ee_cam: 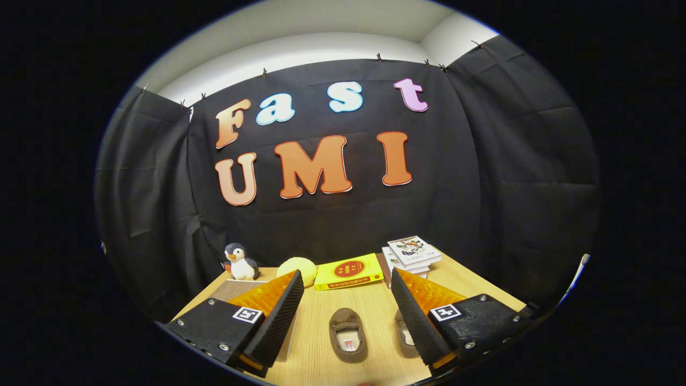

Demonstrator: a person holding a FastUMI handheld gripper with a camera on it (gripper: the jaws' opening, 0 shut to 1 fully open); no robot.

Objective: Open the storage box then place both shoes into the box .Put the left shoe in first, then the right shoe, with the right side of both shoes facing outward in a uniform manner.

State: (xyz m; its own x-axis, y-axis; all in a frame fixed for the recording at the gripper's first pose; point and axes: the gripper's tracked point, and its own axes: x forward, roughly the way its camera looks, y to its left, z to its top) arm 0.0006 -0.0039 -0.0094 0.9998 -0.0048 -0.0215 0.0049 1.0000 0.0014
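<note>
The gripper (347,316) hangs above a wooden table (375,308) with its two fingers spread wide and nothing held between them. Below the gap lies one brown shoe (348,335), its opening facing up and its insole showing. A second shoe (404,335) lies just beside it, toward the right finger, which covers most of it. Which one is the left shoe cannot be told from here.

Taking the first shoe as the landmark, a yellow book (348,272) lies beyond it near the back of the table, with a pale yellow round thing (300,268) next to the book on the left-finger side. A stack of books (411,253) sits beyond the shoe toward the right finger, and a small toy penguin (239,262) stands farthest off past the left finger, against the cloth wall. A flat brownish panel (236,289) lies behind the left finger; whether it belongs to the storage box cannot be told, and no box can be made out with certainty.

As a judgement, the task looks barely started: both shoes are still on the table, neither is gripped, and nothing shows an opened box. Opening the box, then placing the left shoe and the right shoe, all appear to remain.
</note>
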